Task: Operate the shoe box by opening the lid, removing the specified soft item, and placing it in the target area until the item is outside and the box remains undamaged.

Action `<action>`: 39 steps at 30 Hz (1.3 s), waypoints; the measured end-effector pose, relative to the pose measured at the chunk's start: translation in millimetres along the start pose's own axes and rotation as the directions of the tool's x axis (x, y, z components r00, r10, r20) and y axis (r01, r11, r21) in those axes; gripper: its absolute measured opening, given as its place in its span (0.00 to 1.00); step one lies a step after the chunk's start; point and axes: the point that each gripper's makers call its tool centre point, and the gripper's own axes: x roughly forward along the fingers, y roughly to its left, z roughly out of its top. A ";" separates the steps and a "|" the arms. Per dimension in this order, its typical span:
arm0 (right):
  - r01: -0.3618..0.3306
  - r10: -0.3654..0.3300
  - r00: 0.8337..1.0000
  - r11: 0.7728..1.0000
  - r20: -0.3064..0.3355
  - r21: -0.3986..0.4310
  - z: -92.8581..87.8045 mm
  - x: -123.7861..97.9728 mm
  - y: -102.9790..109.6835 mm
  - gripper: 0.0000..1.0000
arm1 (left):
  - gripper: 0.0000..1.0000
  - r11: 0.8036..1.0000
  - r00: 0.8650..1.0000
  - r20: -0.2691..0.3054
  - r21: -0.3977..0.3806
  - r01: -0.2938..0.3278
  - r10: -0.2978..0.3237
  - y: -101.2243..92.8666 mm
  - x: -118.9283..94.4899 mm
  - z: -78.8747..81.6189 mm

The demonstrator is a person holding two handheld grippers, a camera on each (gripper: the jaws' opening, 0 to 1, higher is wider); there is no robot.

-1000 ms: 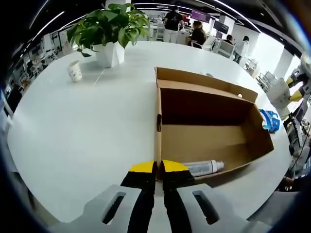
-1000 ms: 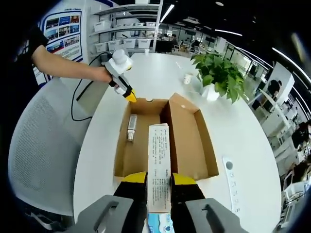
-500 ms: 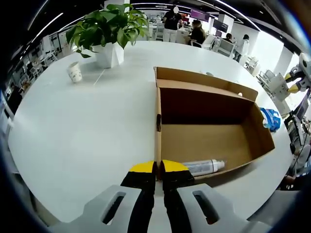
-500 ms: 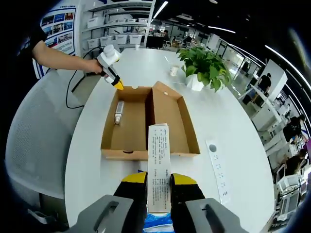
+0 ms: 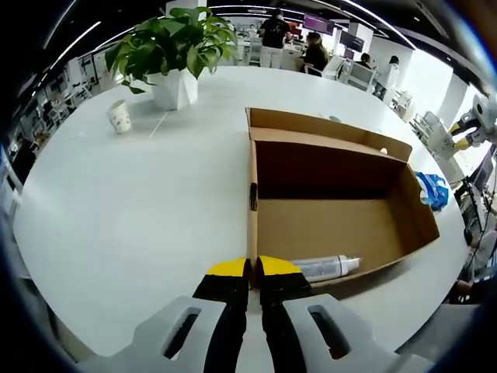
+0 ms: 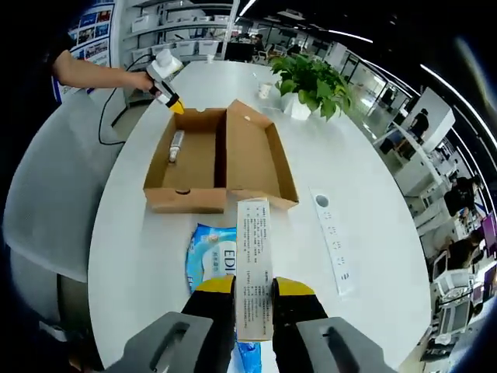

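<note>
Right gripper (image 6: 252, 291): we clamp the slim carton (image 6: 254, 264), lifted above the blue pack (image 6: 211, 260).
Left gripper (image 5: 252, 273): we pinch the shoe box (image 5: 326, 194) wall, steadying it.
Box: open; tube (image 5: 324, 267) inside.

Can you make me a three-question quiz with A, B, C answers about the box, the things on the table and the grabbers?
1. Where is the silver tube?
A. inside the cardboard box
B. beside the plant
C. on the power strip

2. What colour is the packet lying on the table?
A. red
B. blue and white
C. green

3. What is the right gripper doing?
A. hanging open
B. shut on the white carton
C. shut on the paper cup

Answers: 1 A, the tube lies on the box floor near the left gripper. 2 B, it shows blue with white. 3 B, the carton sits between its fingers.
</note>
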 end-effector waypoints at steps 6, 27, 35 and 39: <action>0.002 -0.002 1.000 1.000 -0.027 -0.016 -24.9 3.5 -5.8 0.13 | 0.01 1.000 1.000 -0.001 0.002 -0.003 0.003 1.1 0.7 0.5; 0.014 -0.007 0.985 0.999 -0.173 0.038 -125.9 36.6 -30.7 0.13 | 0.01 1.000 1.000 -0.002 0.007 -0.006 0.006 1.0 -0.3 -0.1; 0.002 0.006 0.975 0.999 -0.222 0.035 -152.4 49.9 -33.2 0.13 | 0.01 1.000 1.000 -0.003 0.012 -0.009 0.009 -1.4 -2.0 -0.6; -0.006 0.014 0.971 0.999 -0.241 0.034 -160.0 54.5 -32.0 0.13 | 0.01 1.000 1.000 -0.005 0.012 -0.009 0.009 -1.4 -2.0 -0.3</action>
